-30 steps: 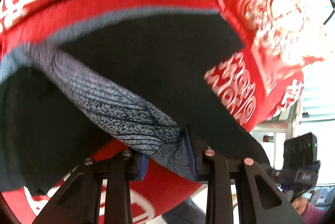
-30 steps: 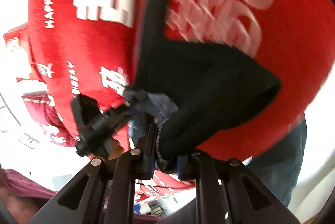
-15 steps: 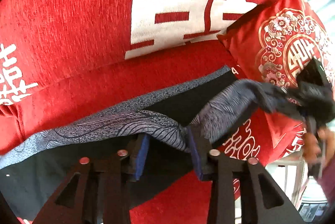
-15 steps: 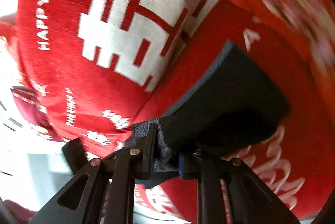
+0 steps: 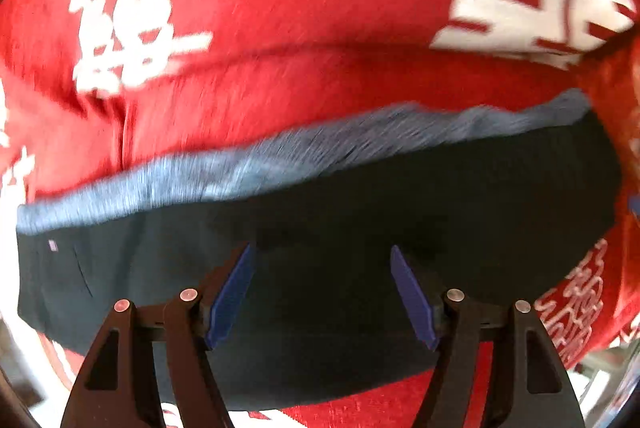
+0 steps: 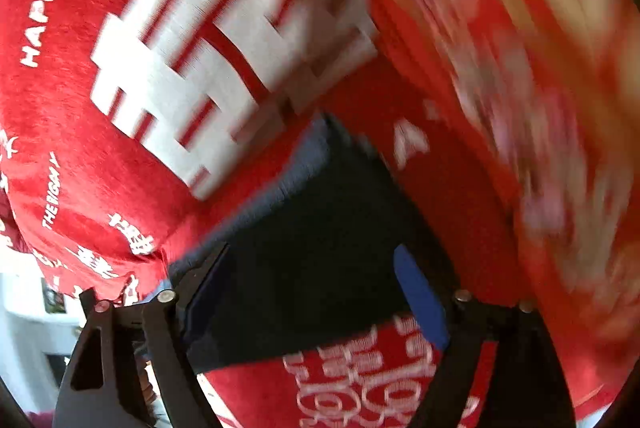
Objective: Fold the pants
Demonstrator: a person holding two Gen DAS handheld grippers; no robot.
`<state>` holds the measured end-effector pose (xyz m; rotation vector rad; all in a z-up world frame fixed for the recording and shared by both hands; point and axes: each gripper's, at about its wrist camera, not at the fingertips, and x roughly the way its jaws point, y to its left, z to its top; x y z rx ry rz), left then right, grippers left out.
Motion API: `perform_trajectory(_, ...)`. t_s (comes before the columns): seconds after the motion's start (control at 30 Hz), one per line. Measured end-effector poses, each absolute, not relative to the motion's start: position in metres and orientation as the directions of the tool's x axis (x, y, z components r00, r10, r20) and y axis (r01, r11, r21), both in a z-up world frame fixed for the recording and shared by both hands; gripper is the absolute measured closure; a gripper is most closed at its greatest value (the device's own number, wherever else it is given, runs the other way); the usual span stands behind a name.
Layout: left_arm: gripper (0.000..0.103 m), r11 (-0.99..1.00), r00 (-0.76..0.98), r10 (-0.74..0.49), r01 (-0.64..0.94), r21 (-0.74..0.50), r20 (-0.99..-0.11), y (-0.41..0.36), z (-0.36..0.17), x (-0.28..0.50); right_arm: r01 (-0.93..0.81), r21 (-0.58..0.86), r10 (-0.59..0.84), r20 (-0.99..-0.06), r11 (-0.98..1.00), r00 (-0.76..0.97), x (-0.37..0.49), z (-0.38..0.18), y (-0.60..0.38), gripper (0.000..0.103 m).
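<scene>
Pants [image 5: 360, 228] spread flat across a red cover [image 5: 300, 28] printed with large white characters, filling the lower half of the left wrist view as a broad dark band. Grey patterned strip [image 5: 280, 156] running along the far edge of the pants, blurred by motion. Small pale tag [image 5: 52, 245] showing near the pants' left end. Red cover visible again below the near edge, between the fingers' bases.

Left tool [image 5: 322, 292] open wide above the dark cloth, blue pads [image 5: 232, 298] well apart, nothing clamped between them. Cannot tell whether the fingertips touch the fabric or hover just over it.

Seen from the right wrist camera, pants [image 6: 320, 248] lying at an angle, one corner pointing up toward the big white character [image 6: 224, 68] on the cover [image 6: 80, 164], grey strip [image 6: 280, 188] along the left edge. Near edge of the pants ending between the fingers, with more red printed cover [image 6: 360, 380] below it. Heavily blurred red and pale patterned cushion [image 6: 540, 108] at upper right, beside the pants.

Right tool [image 6: 304, 292] likewise spread open over the pants, blue pad [image 6: 420, 300] on one finger in plain view, the other pad in shadow, holding nothing.
</scene>
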<state>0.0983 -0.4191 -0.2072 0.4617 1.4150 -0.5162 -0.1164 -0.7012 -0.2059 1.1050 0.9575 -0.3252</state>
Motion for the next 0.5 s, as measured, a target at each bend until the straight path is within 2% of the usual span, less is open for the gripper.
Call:
perform_trajectory(0.07,0.032,0.815,0.082,-0.051,0.579,0.006,-0.995,-0.413,-0.214,0.098,0.672,0.623,0.262,-0.781,0.401,0.567,-0.12,-0.228,-0.702,0.046)
perform_trajectory(0.23,0.032,0.81,0.098,-0.043,0.585,0.023,-0.994,-0.413,-0.222,0.098,0.668,0.689,0.268,-0.724,0.279,0.635,-0.118,-0.259,-0.704,0.05)
perform_trajectory(0.27,0.032,0.81,0.101,-0.037,0.585,0.029,-0.994,-0.415,-0.225,0.097,0.667,0.7,0.264,-0.714,0.254,0.649,-0.117,-0.262,-0.707,0.054)
perform_trajectory(0.3,0.032,0.81,0.102,-0.028,0.585,0.037,-0.994,-0.416,-0.227,0.097,0.668,0.702,0.257,-0.712,0.248,0.653,-0.116,-0.261,-0.708,0.094)
perform_trajectory(0.4,0.032,0.814,0.1,-0.031,0.58,0.033,-0.995,-0.415,-0.224,0.096,0.658,0.68,0.223,-0.73,0.323,0.645,-0.12,-0.235,-0.707,0.096)
perform_trajectory(0.47,0.03,0.81,0.098,-0.023,0.585,0.039,-0.995,-0.415,-0.227,0.09,0.673,0.62,0.21,-0.778,0.402,0.592,-0.127,-0.227,-0.696,0.096)
perform_trajectory(0.5,0.019,0.811,0.1,-0.019,0.583,0.043,-0.995,-0.413,-0.23,0.09,0.688,0.594,0.218,-0.8,0.417,0.559,-0.132,-0.233,-0.693,0.096)
